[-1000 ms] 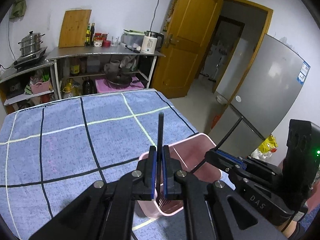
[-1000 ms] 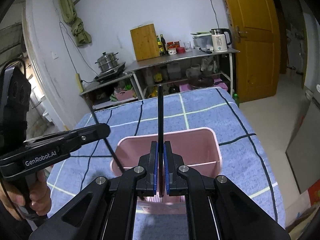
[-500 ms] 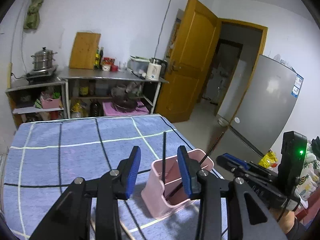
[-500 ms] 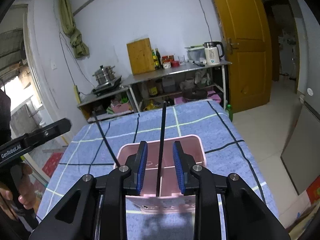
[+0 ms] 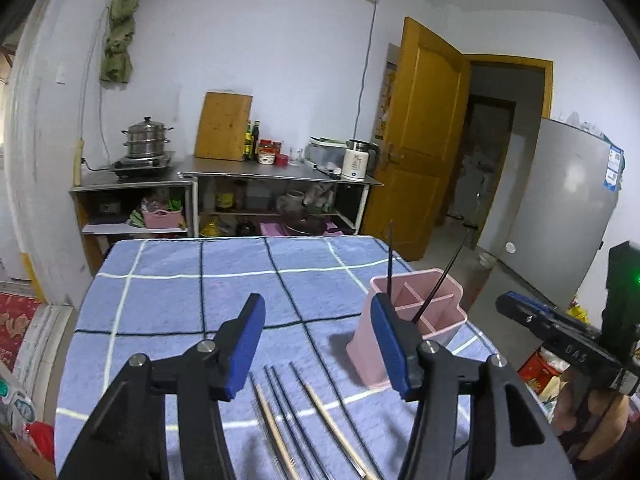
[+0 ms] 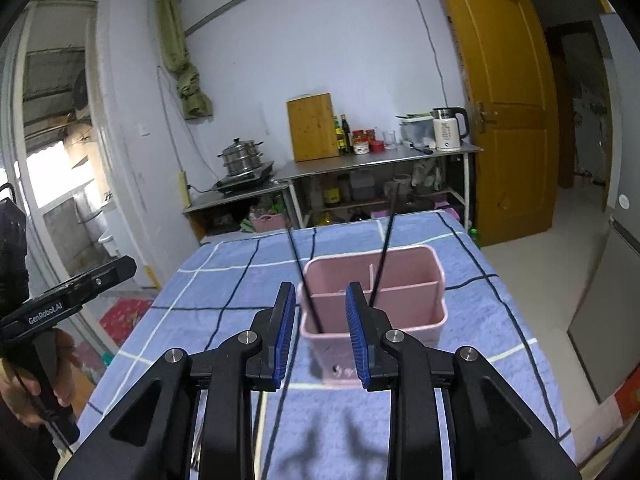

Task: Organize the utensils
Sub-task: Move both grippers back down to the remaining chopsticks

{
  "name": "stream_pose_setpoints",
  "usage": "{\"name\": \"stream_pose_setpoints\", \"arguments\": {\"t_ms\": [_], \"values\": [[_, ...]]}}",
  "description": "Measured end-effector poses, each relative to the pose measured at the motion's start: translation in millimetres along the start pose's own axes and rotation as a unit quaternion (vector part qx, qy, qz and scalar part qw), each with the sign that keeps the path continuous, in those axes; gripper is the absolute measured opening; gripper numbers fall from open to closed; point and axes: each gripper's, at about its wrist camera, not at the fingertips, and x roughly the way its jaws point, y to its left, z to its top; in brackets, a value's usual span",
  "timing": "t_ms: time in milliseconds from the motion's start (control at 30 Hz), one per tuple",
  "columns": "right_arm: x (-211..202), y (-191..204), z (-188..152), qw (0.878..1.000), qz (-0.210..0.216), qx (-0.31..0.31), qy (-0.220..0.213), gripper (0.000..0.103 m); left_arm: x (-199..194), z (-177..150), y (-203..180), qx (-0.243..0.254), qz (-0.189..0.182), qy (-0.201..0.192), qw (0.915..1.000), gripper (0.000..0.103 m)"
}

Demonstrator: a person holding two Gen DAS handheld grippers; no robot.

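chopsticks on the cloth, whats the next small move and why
Probably lower the left gripper, its jaws opening with nothing between them, onto one of the loose chopsticks lying on the cloth just below it. Two black chopsticks already stand in the pink holder; these remain outside.

Table cloth (image 5: 168,304): soft woven fabric, matt, slightly fuzzy blue check. Pink holder (image 6: 400,316): smooth plastic, dull sheen. Black chopsticks (image 6: 382,256) in it: smooth, matt dark finish. Loose chopsticks (image 5: 316,420) on the cloth: some pale bare wood, some dark. Left gripper (image 5: 318,344) and right gripper (image 6: 322,320): matt black plastic, blue ribbed rubbery pads (image 6: 285,336), shiny metal pins. Cutting board (image 5: 224,126): plain wood. Steamer pot (image 5: 146,138): glossy metal.
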Motion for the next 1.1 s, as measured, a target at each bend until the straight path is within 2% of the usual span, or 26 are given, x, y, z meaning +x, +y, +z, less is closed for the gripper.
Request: {"name": "stream_pose_setpoints", "arguments": {"t_ms": [167,267,367,500,767,1100], "values": [[-3,12,-21,1.000,0.005,-0.015,0.014,0.027,-15,-27,10,-0.008,0.025,0.001,0.9997,0.061],[-2,19,-32,0.999,0.012,-0.019,0.025,0.027,-16,-41,16,-0.021,0.020,0.017,0.9994,0.061],[2,24,-43,0.999,0.019,-0.022,0.035,0.027,-14,-58,22,-0.024,0.032,0.034,0.9986,0.057],[10,32,-55,0.998,0.027,-0.032,0.052,0.027,-1,-78,31,-0.035,0.040,0.067,0.9964,0.045],[31,44,-78,0.995,0.045,-0.040,0.084,0.027,24,-113,37,-0.048,0.040,0.111,0.9918,0.038],[59,55,-93,0.990,0.060,-0.044,0.117,0.027,61,-131,54,-0.077,0.041,0.150,0.9849,0.033]]}}
